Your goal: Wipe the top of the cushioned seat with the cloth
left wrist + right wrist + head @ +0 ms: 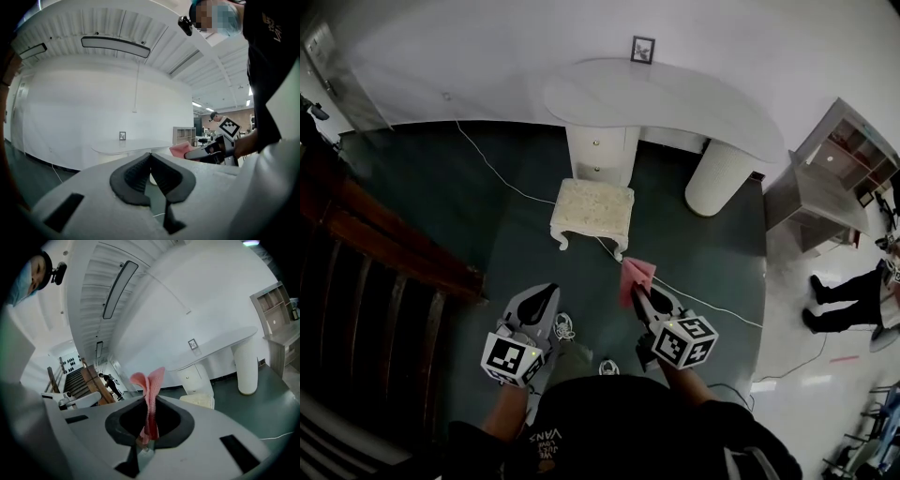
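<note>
Dark green floor (pixel 431 187) spreads ahead of us, and the cushioned seat (pixel 592 208) stands on it just in front of a curved white desk (pixel 675 98). Our right gripper (pixel 636 292) has its jaws clamped on the pink cloth (pixel 637 274), well short of the seat. Beside it, our left gripper (pixel 550 291) has its jaws pressed together on nothing.

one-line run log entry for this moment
stage: wipe not yet begun | right gripper: shut on pink cloth | left gripper: shut, empty | cushioned seat: ahead, cloth not touching it
</note>
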Available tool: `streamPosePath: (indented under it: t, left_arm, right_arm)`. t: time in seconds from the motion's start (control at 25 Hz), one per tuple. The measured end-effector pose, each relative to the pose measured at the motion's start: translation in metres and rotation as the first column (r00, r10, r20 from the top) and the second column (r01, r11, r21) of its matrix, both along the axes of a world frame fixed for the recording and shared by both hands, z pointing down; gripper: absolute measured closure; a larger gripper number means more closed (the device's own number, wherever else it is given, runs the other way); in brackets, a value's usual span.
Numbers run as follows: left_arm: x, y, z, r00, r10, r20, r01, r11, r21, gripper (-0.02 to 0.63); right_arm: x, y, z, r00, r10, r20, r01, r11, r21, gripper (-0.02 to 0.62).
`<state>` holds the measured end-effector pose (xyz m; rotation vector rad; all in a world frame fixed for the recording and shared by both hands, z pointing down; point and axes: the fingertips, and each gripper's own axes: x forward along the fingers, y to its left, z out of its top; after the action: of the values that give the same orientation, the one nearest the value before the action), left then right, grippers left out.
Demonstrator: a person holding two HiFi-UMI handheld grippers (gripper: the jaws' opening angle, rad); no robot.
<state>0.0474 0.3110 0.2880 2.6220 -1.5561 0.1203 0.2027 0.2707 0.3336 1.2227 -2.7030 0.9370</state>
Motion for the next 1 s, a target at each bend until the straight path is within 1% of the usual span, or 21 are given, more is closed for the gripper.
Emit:
streamPosePath:
  t: [0.2, 0.36, 0.48, 0.68, 0.88, 1.0]
  left_arm:
    - [-0.034, -0.056, -0.003, 1.000, 0.025, -0.008, -0.025, 1.000, -0.014, 0.589]
    - [-0.060, -0.102, -0.004, 0.996, 0.090, 0.010, -0.090, 0.996, -0.017, 0.589]
    - [-0.081, -0.136, -0.003, 0.992, 0.123, 0.005, -0.122, 0.992, -0.019, 0.589]
    - [-0.107, -0.184, 0.002, 0.983, 0.184, 0.006, -0.184, 0.983, -0.031, 0.589]
    - [-0.133, -0.221, 0.011, 0.976, 0.217, -0.008, -0.217, 0.975, -0.035, 0.589]
    - [-0.145, -0.244, 0.016, 0.977, 0.210, -0.019, -0.211, 0.977, -0.040, 0.589]
  right_arm:
    - [-0.032, -0.052, -0.001, 0.999, 0.029, -0.021, -0.029, 1.000, -0.007, 0.569]
    - [-0.064, -0.092, -0.005, 0.998, 0.064, -0.019, -0.065, 0.998, -0.009, 0.569]
    - [-0.087, -0.116, -0.003, 0.996, 0.088, -0.018, -0.088, 0.996, -0.017, 0.569]
    - [-0.116, -0.155, 0.005, 0.990, 0.138, -0.027, -0.139, 0.990, -0.033, 0.569]
    - [-0.137, -0.188, 0.021, 0.983, 0.174, -0.053, -0.177, 0.983, -0.044, 0.569]
    - [-0.144, -0.210, 0.032, 0.979, 0.189, -0.070, -0.193, 0.980, -0.056, 0.569]
